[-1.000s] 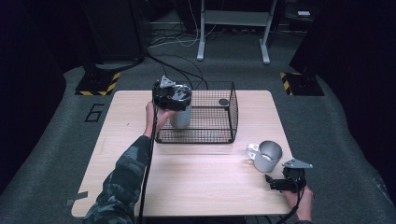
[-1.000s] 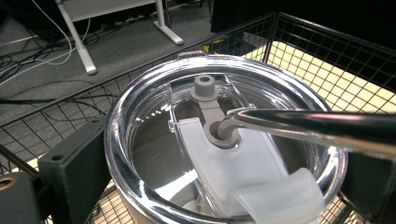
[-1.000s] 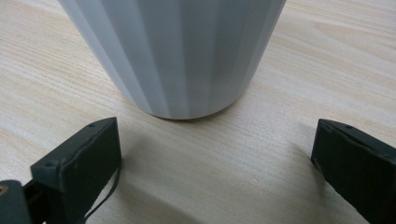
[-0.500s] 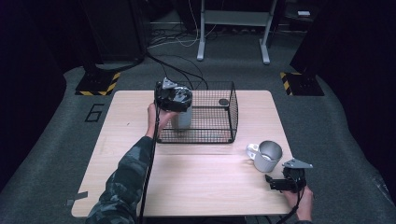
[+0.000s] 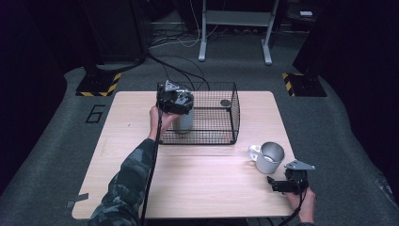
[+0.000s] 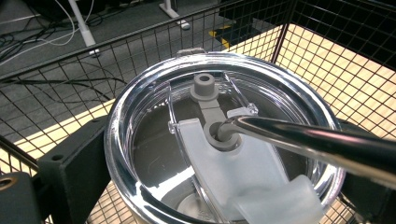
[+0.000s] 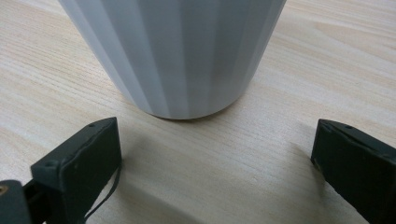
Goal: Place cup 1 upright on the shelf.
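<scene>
Two jaws of the left gripper (image 5: 176, 101) clamp a clear-lidded steel tumbler (image 6: 219, 154) inside the black wire basket (image 5: 221, 136), upper centre; the right gripper (image 5: 284, 184) gapes before the white ribbed mug (image 7: 173, 51).

I am looking at a lab or test room: a bare wooden counter (image 5: 197, 183) stands on grey carpet (image 5: 56, 160), with hazard-striped floor plates (image 5: 98, 85), loose cables (image 5: 181, 40) and a metal desk frame (image 5: 234, 28) behind it in a dark room.

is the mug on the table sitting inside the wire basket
No, the mug stands on the bare table in front of the wire basket and to its right, near the right gripper.
</scene>
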Demonstrator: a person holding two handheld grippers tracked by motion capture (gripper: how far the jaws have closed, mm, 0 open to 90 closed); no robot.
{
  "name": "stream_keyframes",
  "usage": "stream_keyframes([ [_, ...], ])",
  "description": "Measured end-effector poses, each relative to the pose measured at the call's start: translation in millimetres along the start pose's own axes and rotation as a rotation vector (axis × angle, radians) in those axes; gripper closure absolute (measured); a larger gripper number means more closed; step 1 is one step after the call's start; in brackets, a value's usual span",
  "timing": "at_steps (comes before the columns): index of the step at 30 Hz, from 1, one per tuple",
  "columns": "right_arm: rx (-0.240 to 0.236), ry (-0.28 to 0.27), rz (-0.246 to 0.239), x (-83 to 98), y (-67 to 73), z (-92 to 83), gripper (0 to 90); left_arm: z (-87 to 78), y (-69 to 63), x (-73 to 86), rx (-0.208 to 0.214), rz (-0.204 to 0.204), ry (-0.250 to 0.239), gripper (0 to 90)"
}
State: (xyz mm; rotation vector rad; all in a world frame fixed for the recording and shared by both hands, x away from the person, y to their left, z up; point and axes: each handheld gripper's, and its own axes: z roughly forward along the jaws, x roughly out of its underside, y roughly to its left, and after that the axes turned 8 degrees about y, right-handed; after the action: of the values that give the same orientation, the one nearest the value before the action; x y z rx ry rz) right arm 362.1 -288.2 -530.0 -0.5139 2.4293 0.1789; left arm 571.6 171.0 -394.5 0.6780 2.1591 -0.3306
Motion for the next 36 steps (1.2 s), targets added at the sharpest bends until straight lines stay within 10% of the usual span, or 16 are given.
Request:
stream_keyframes([
  [36, 0.002, -0.004, 0.001, 0.1, 0.2, 0.1, 1.1, -7.0, -5.3, 8.7, -0.017, 0.003, 0.024, 0.7],
])
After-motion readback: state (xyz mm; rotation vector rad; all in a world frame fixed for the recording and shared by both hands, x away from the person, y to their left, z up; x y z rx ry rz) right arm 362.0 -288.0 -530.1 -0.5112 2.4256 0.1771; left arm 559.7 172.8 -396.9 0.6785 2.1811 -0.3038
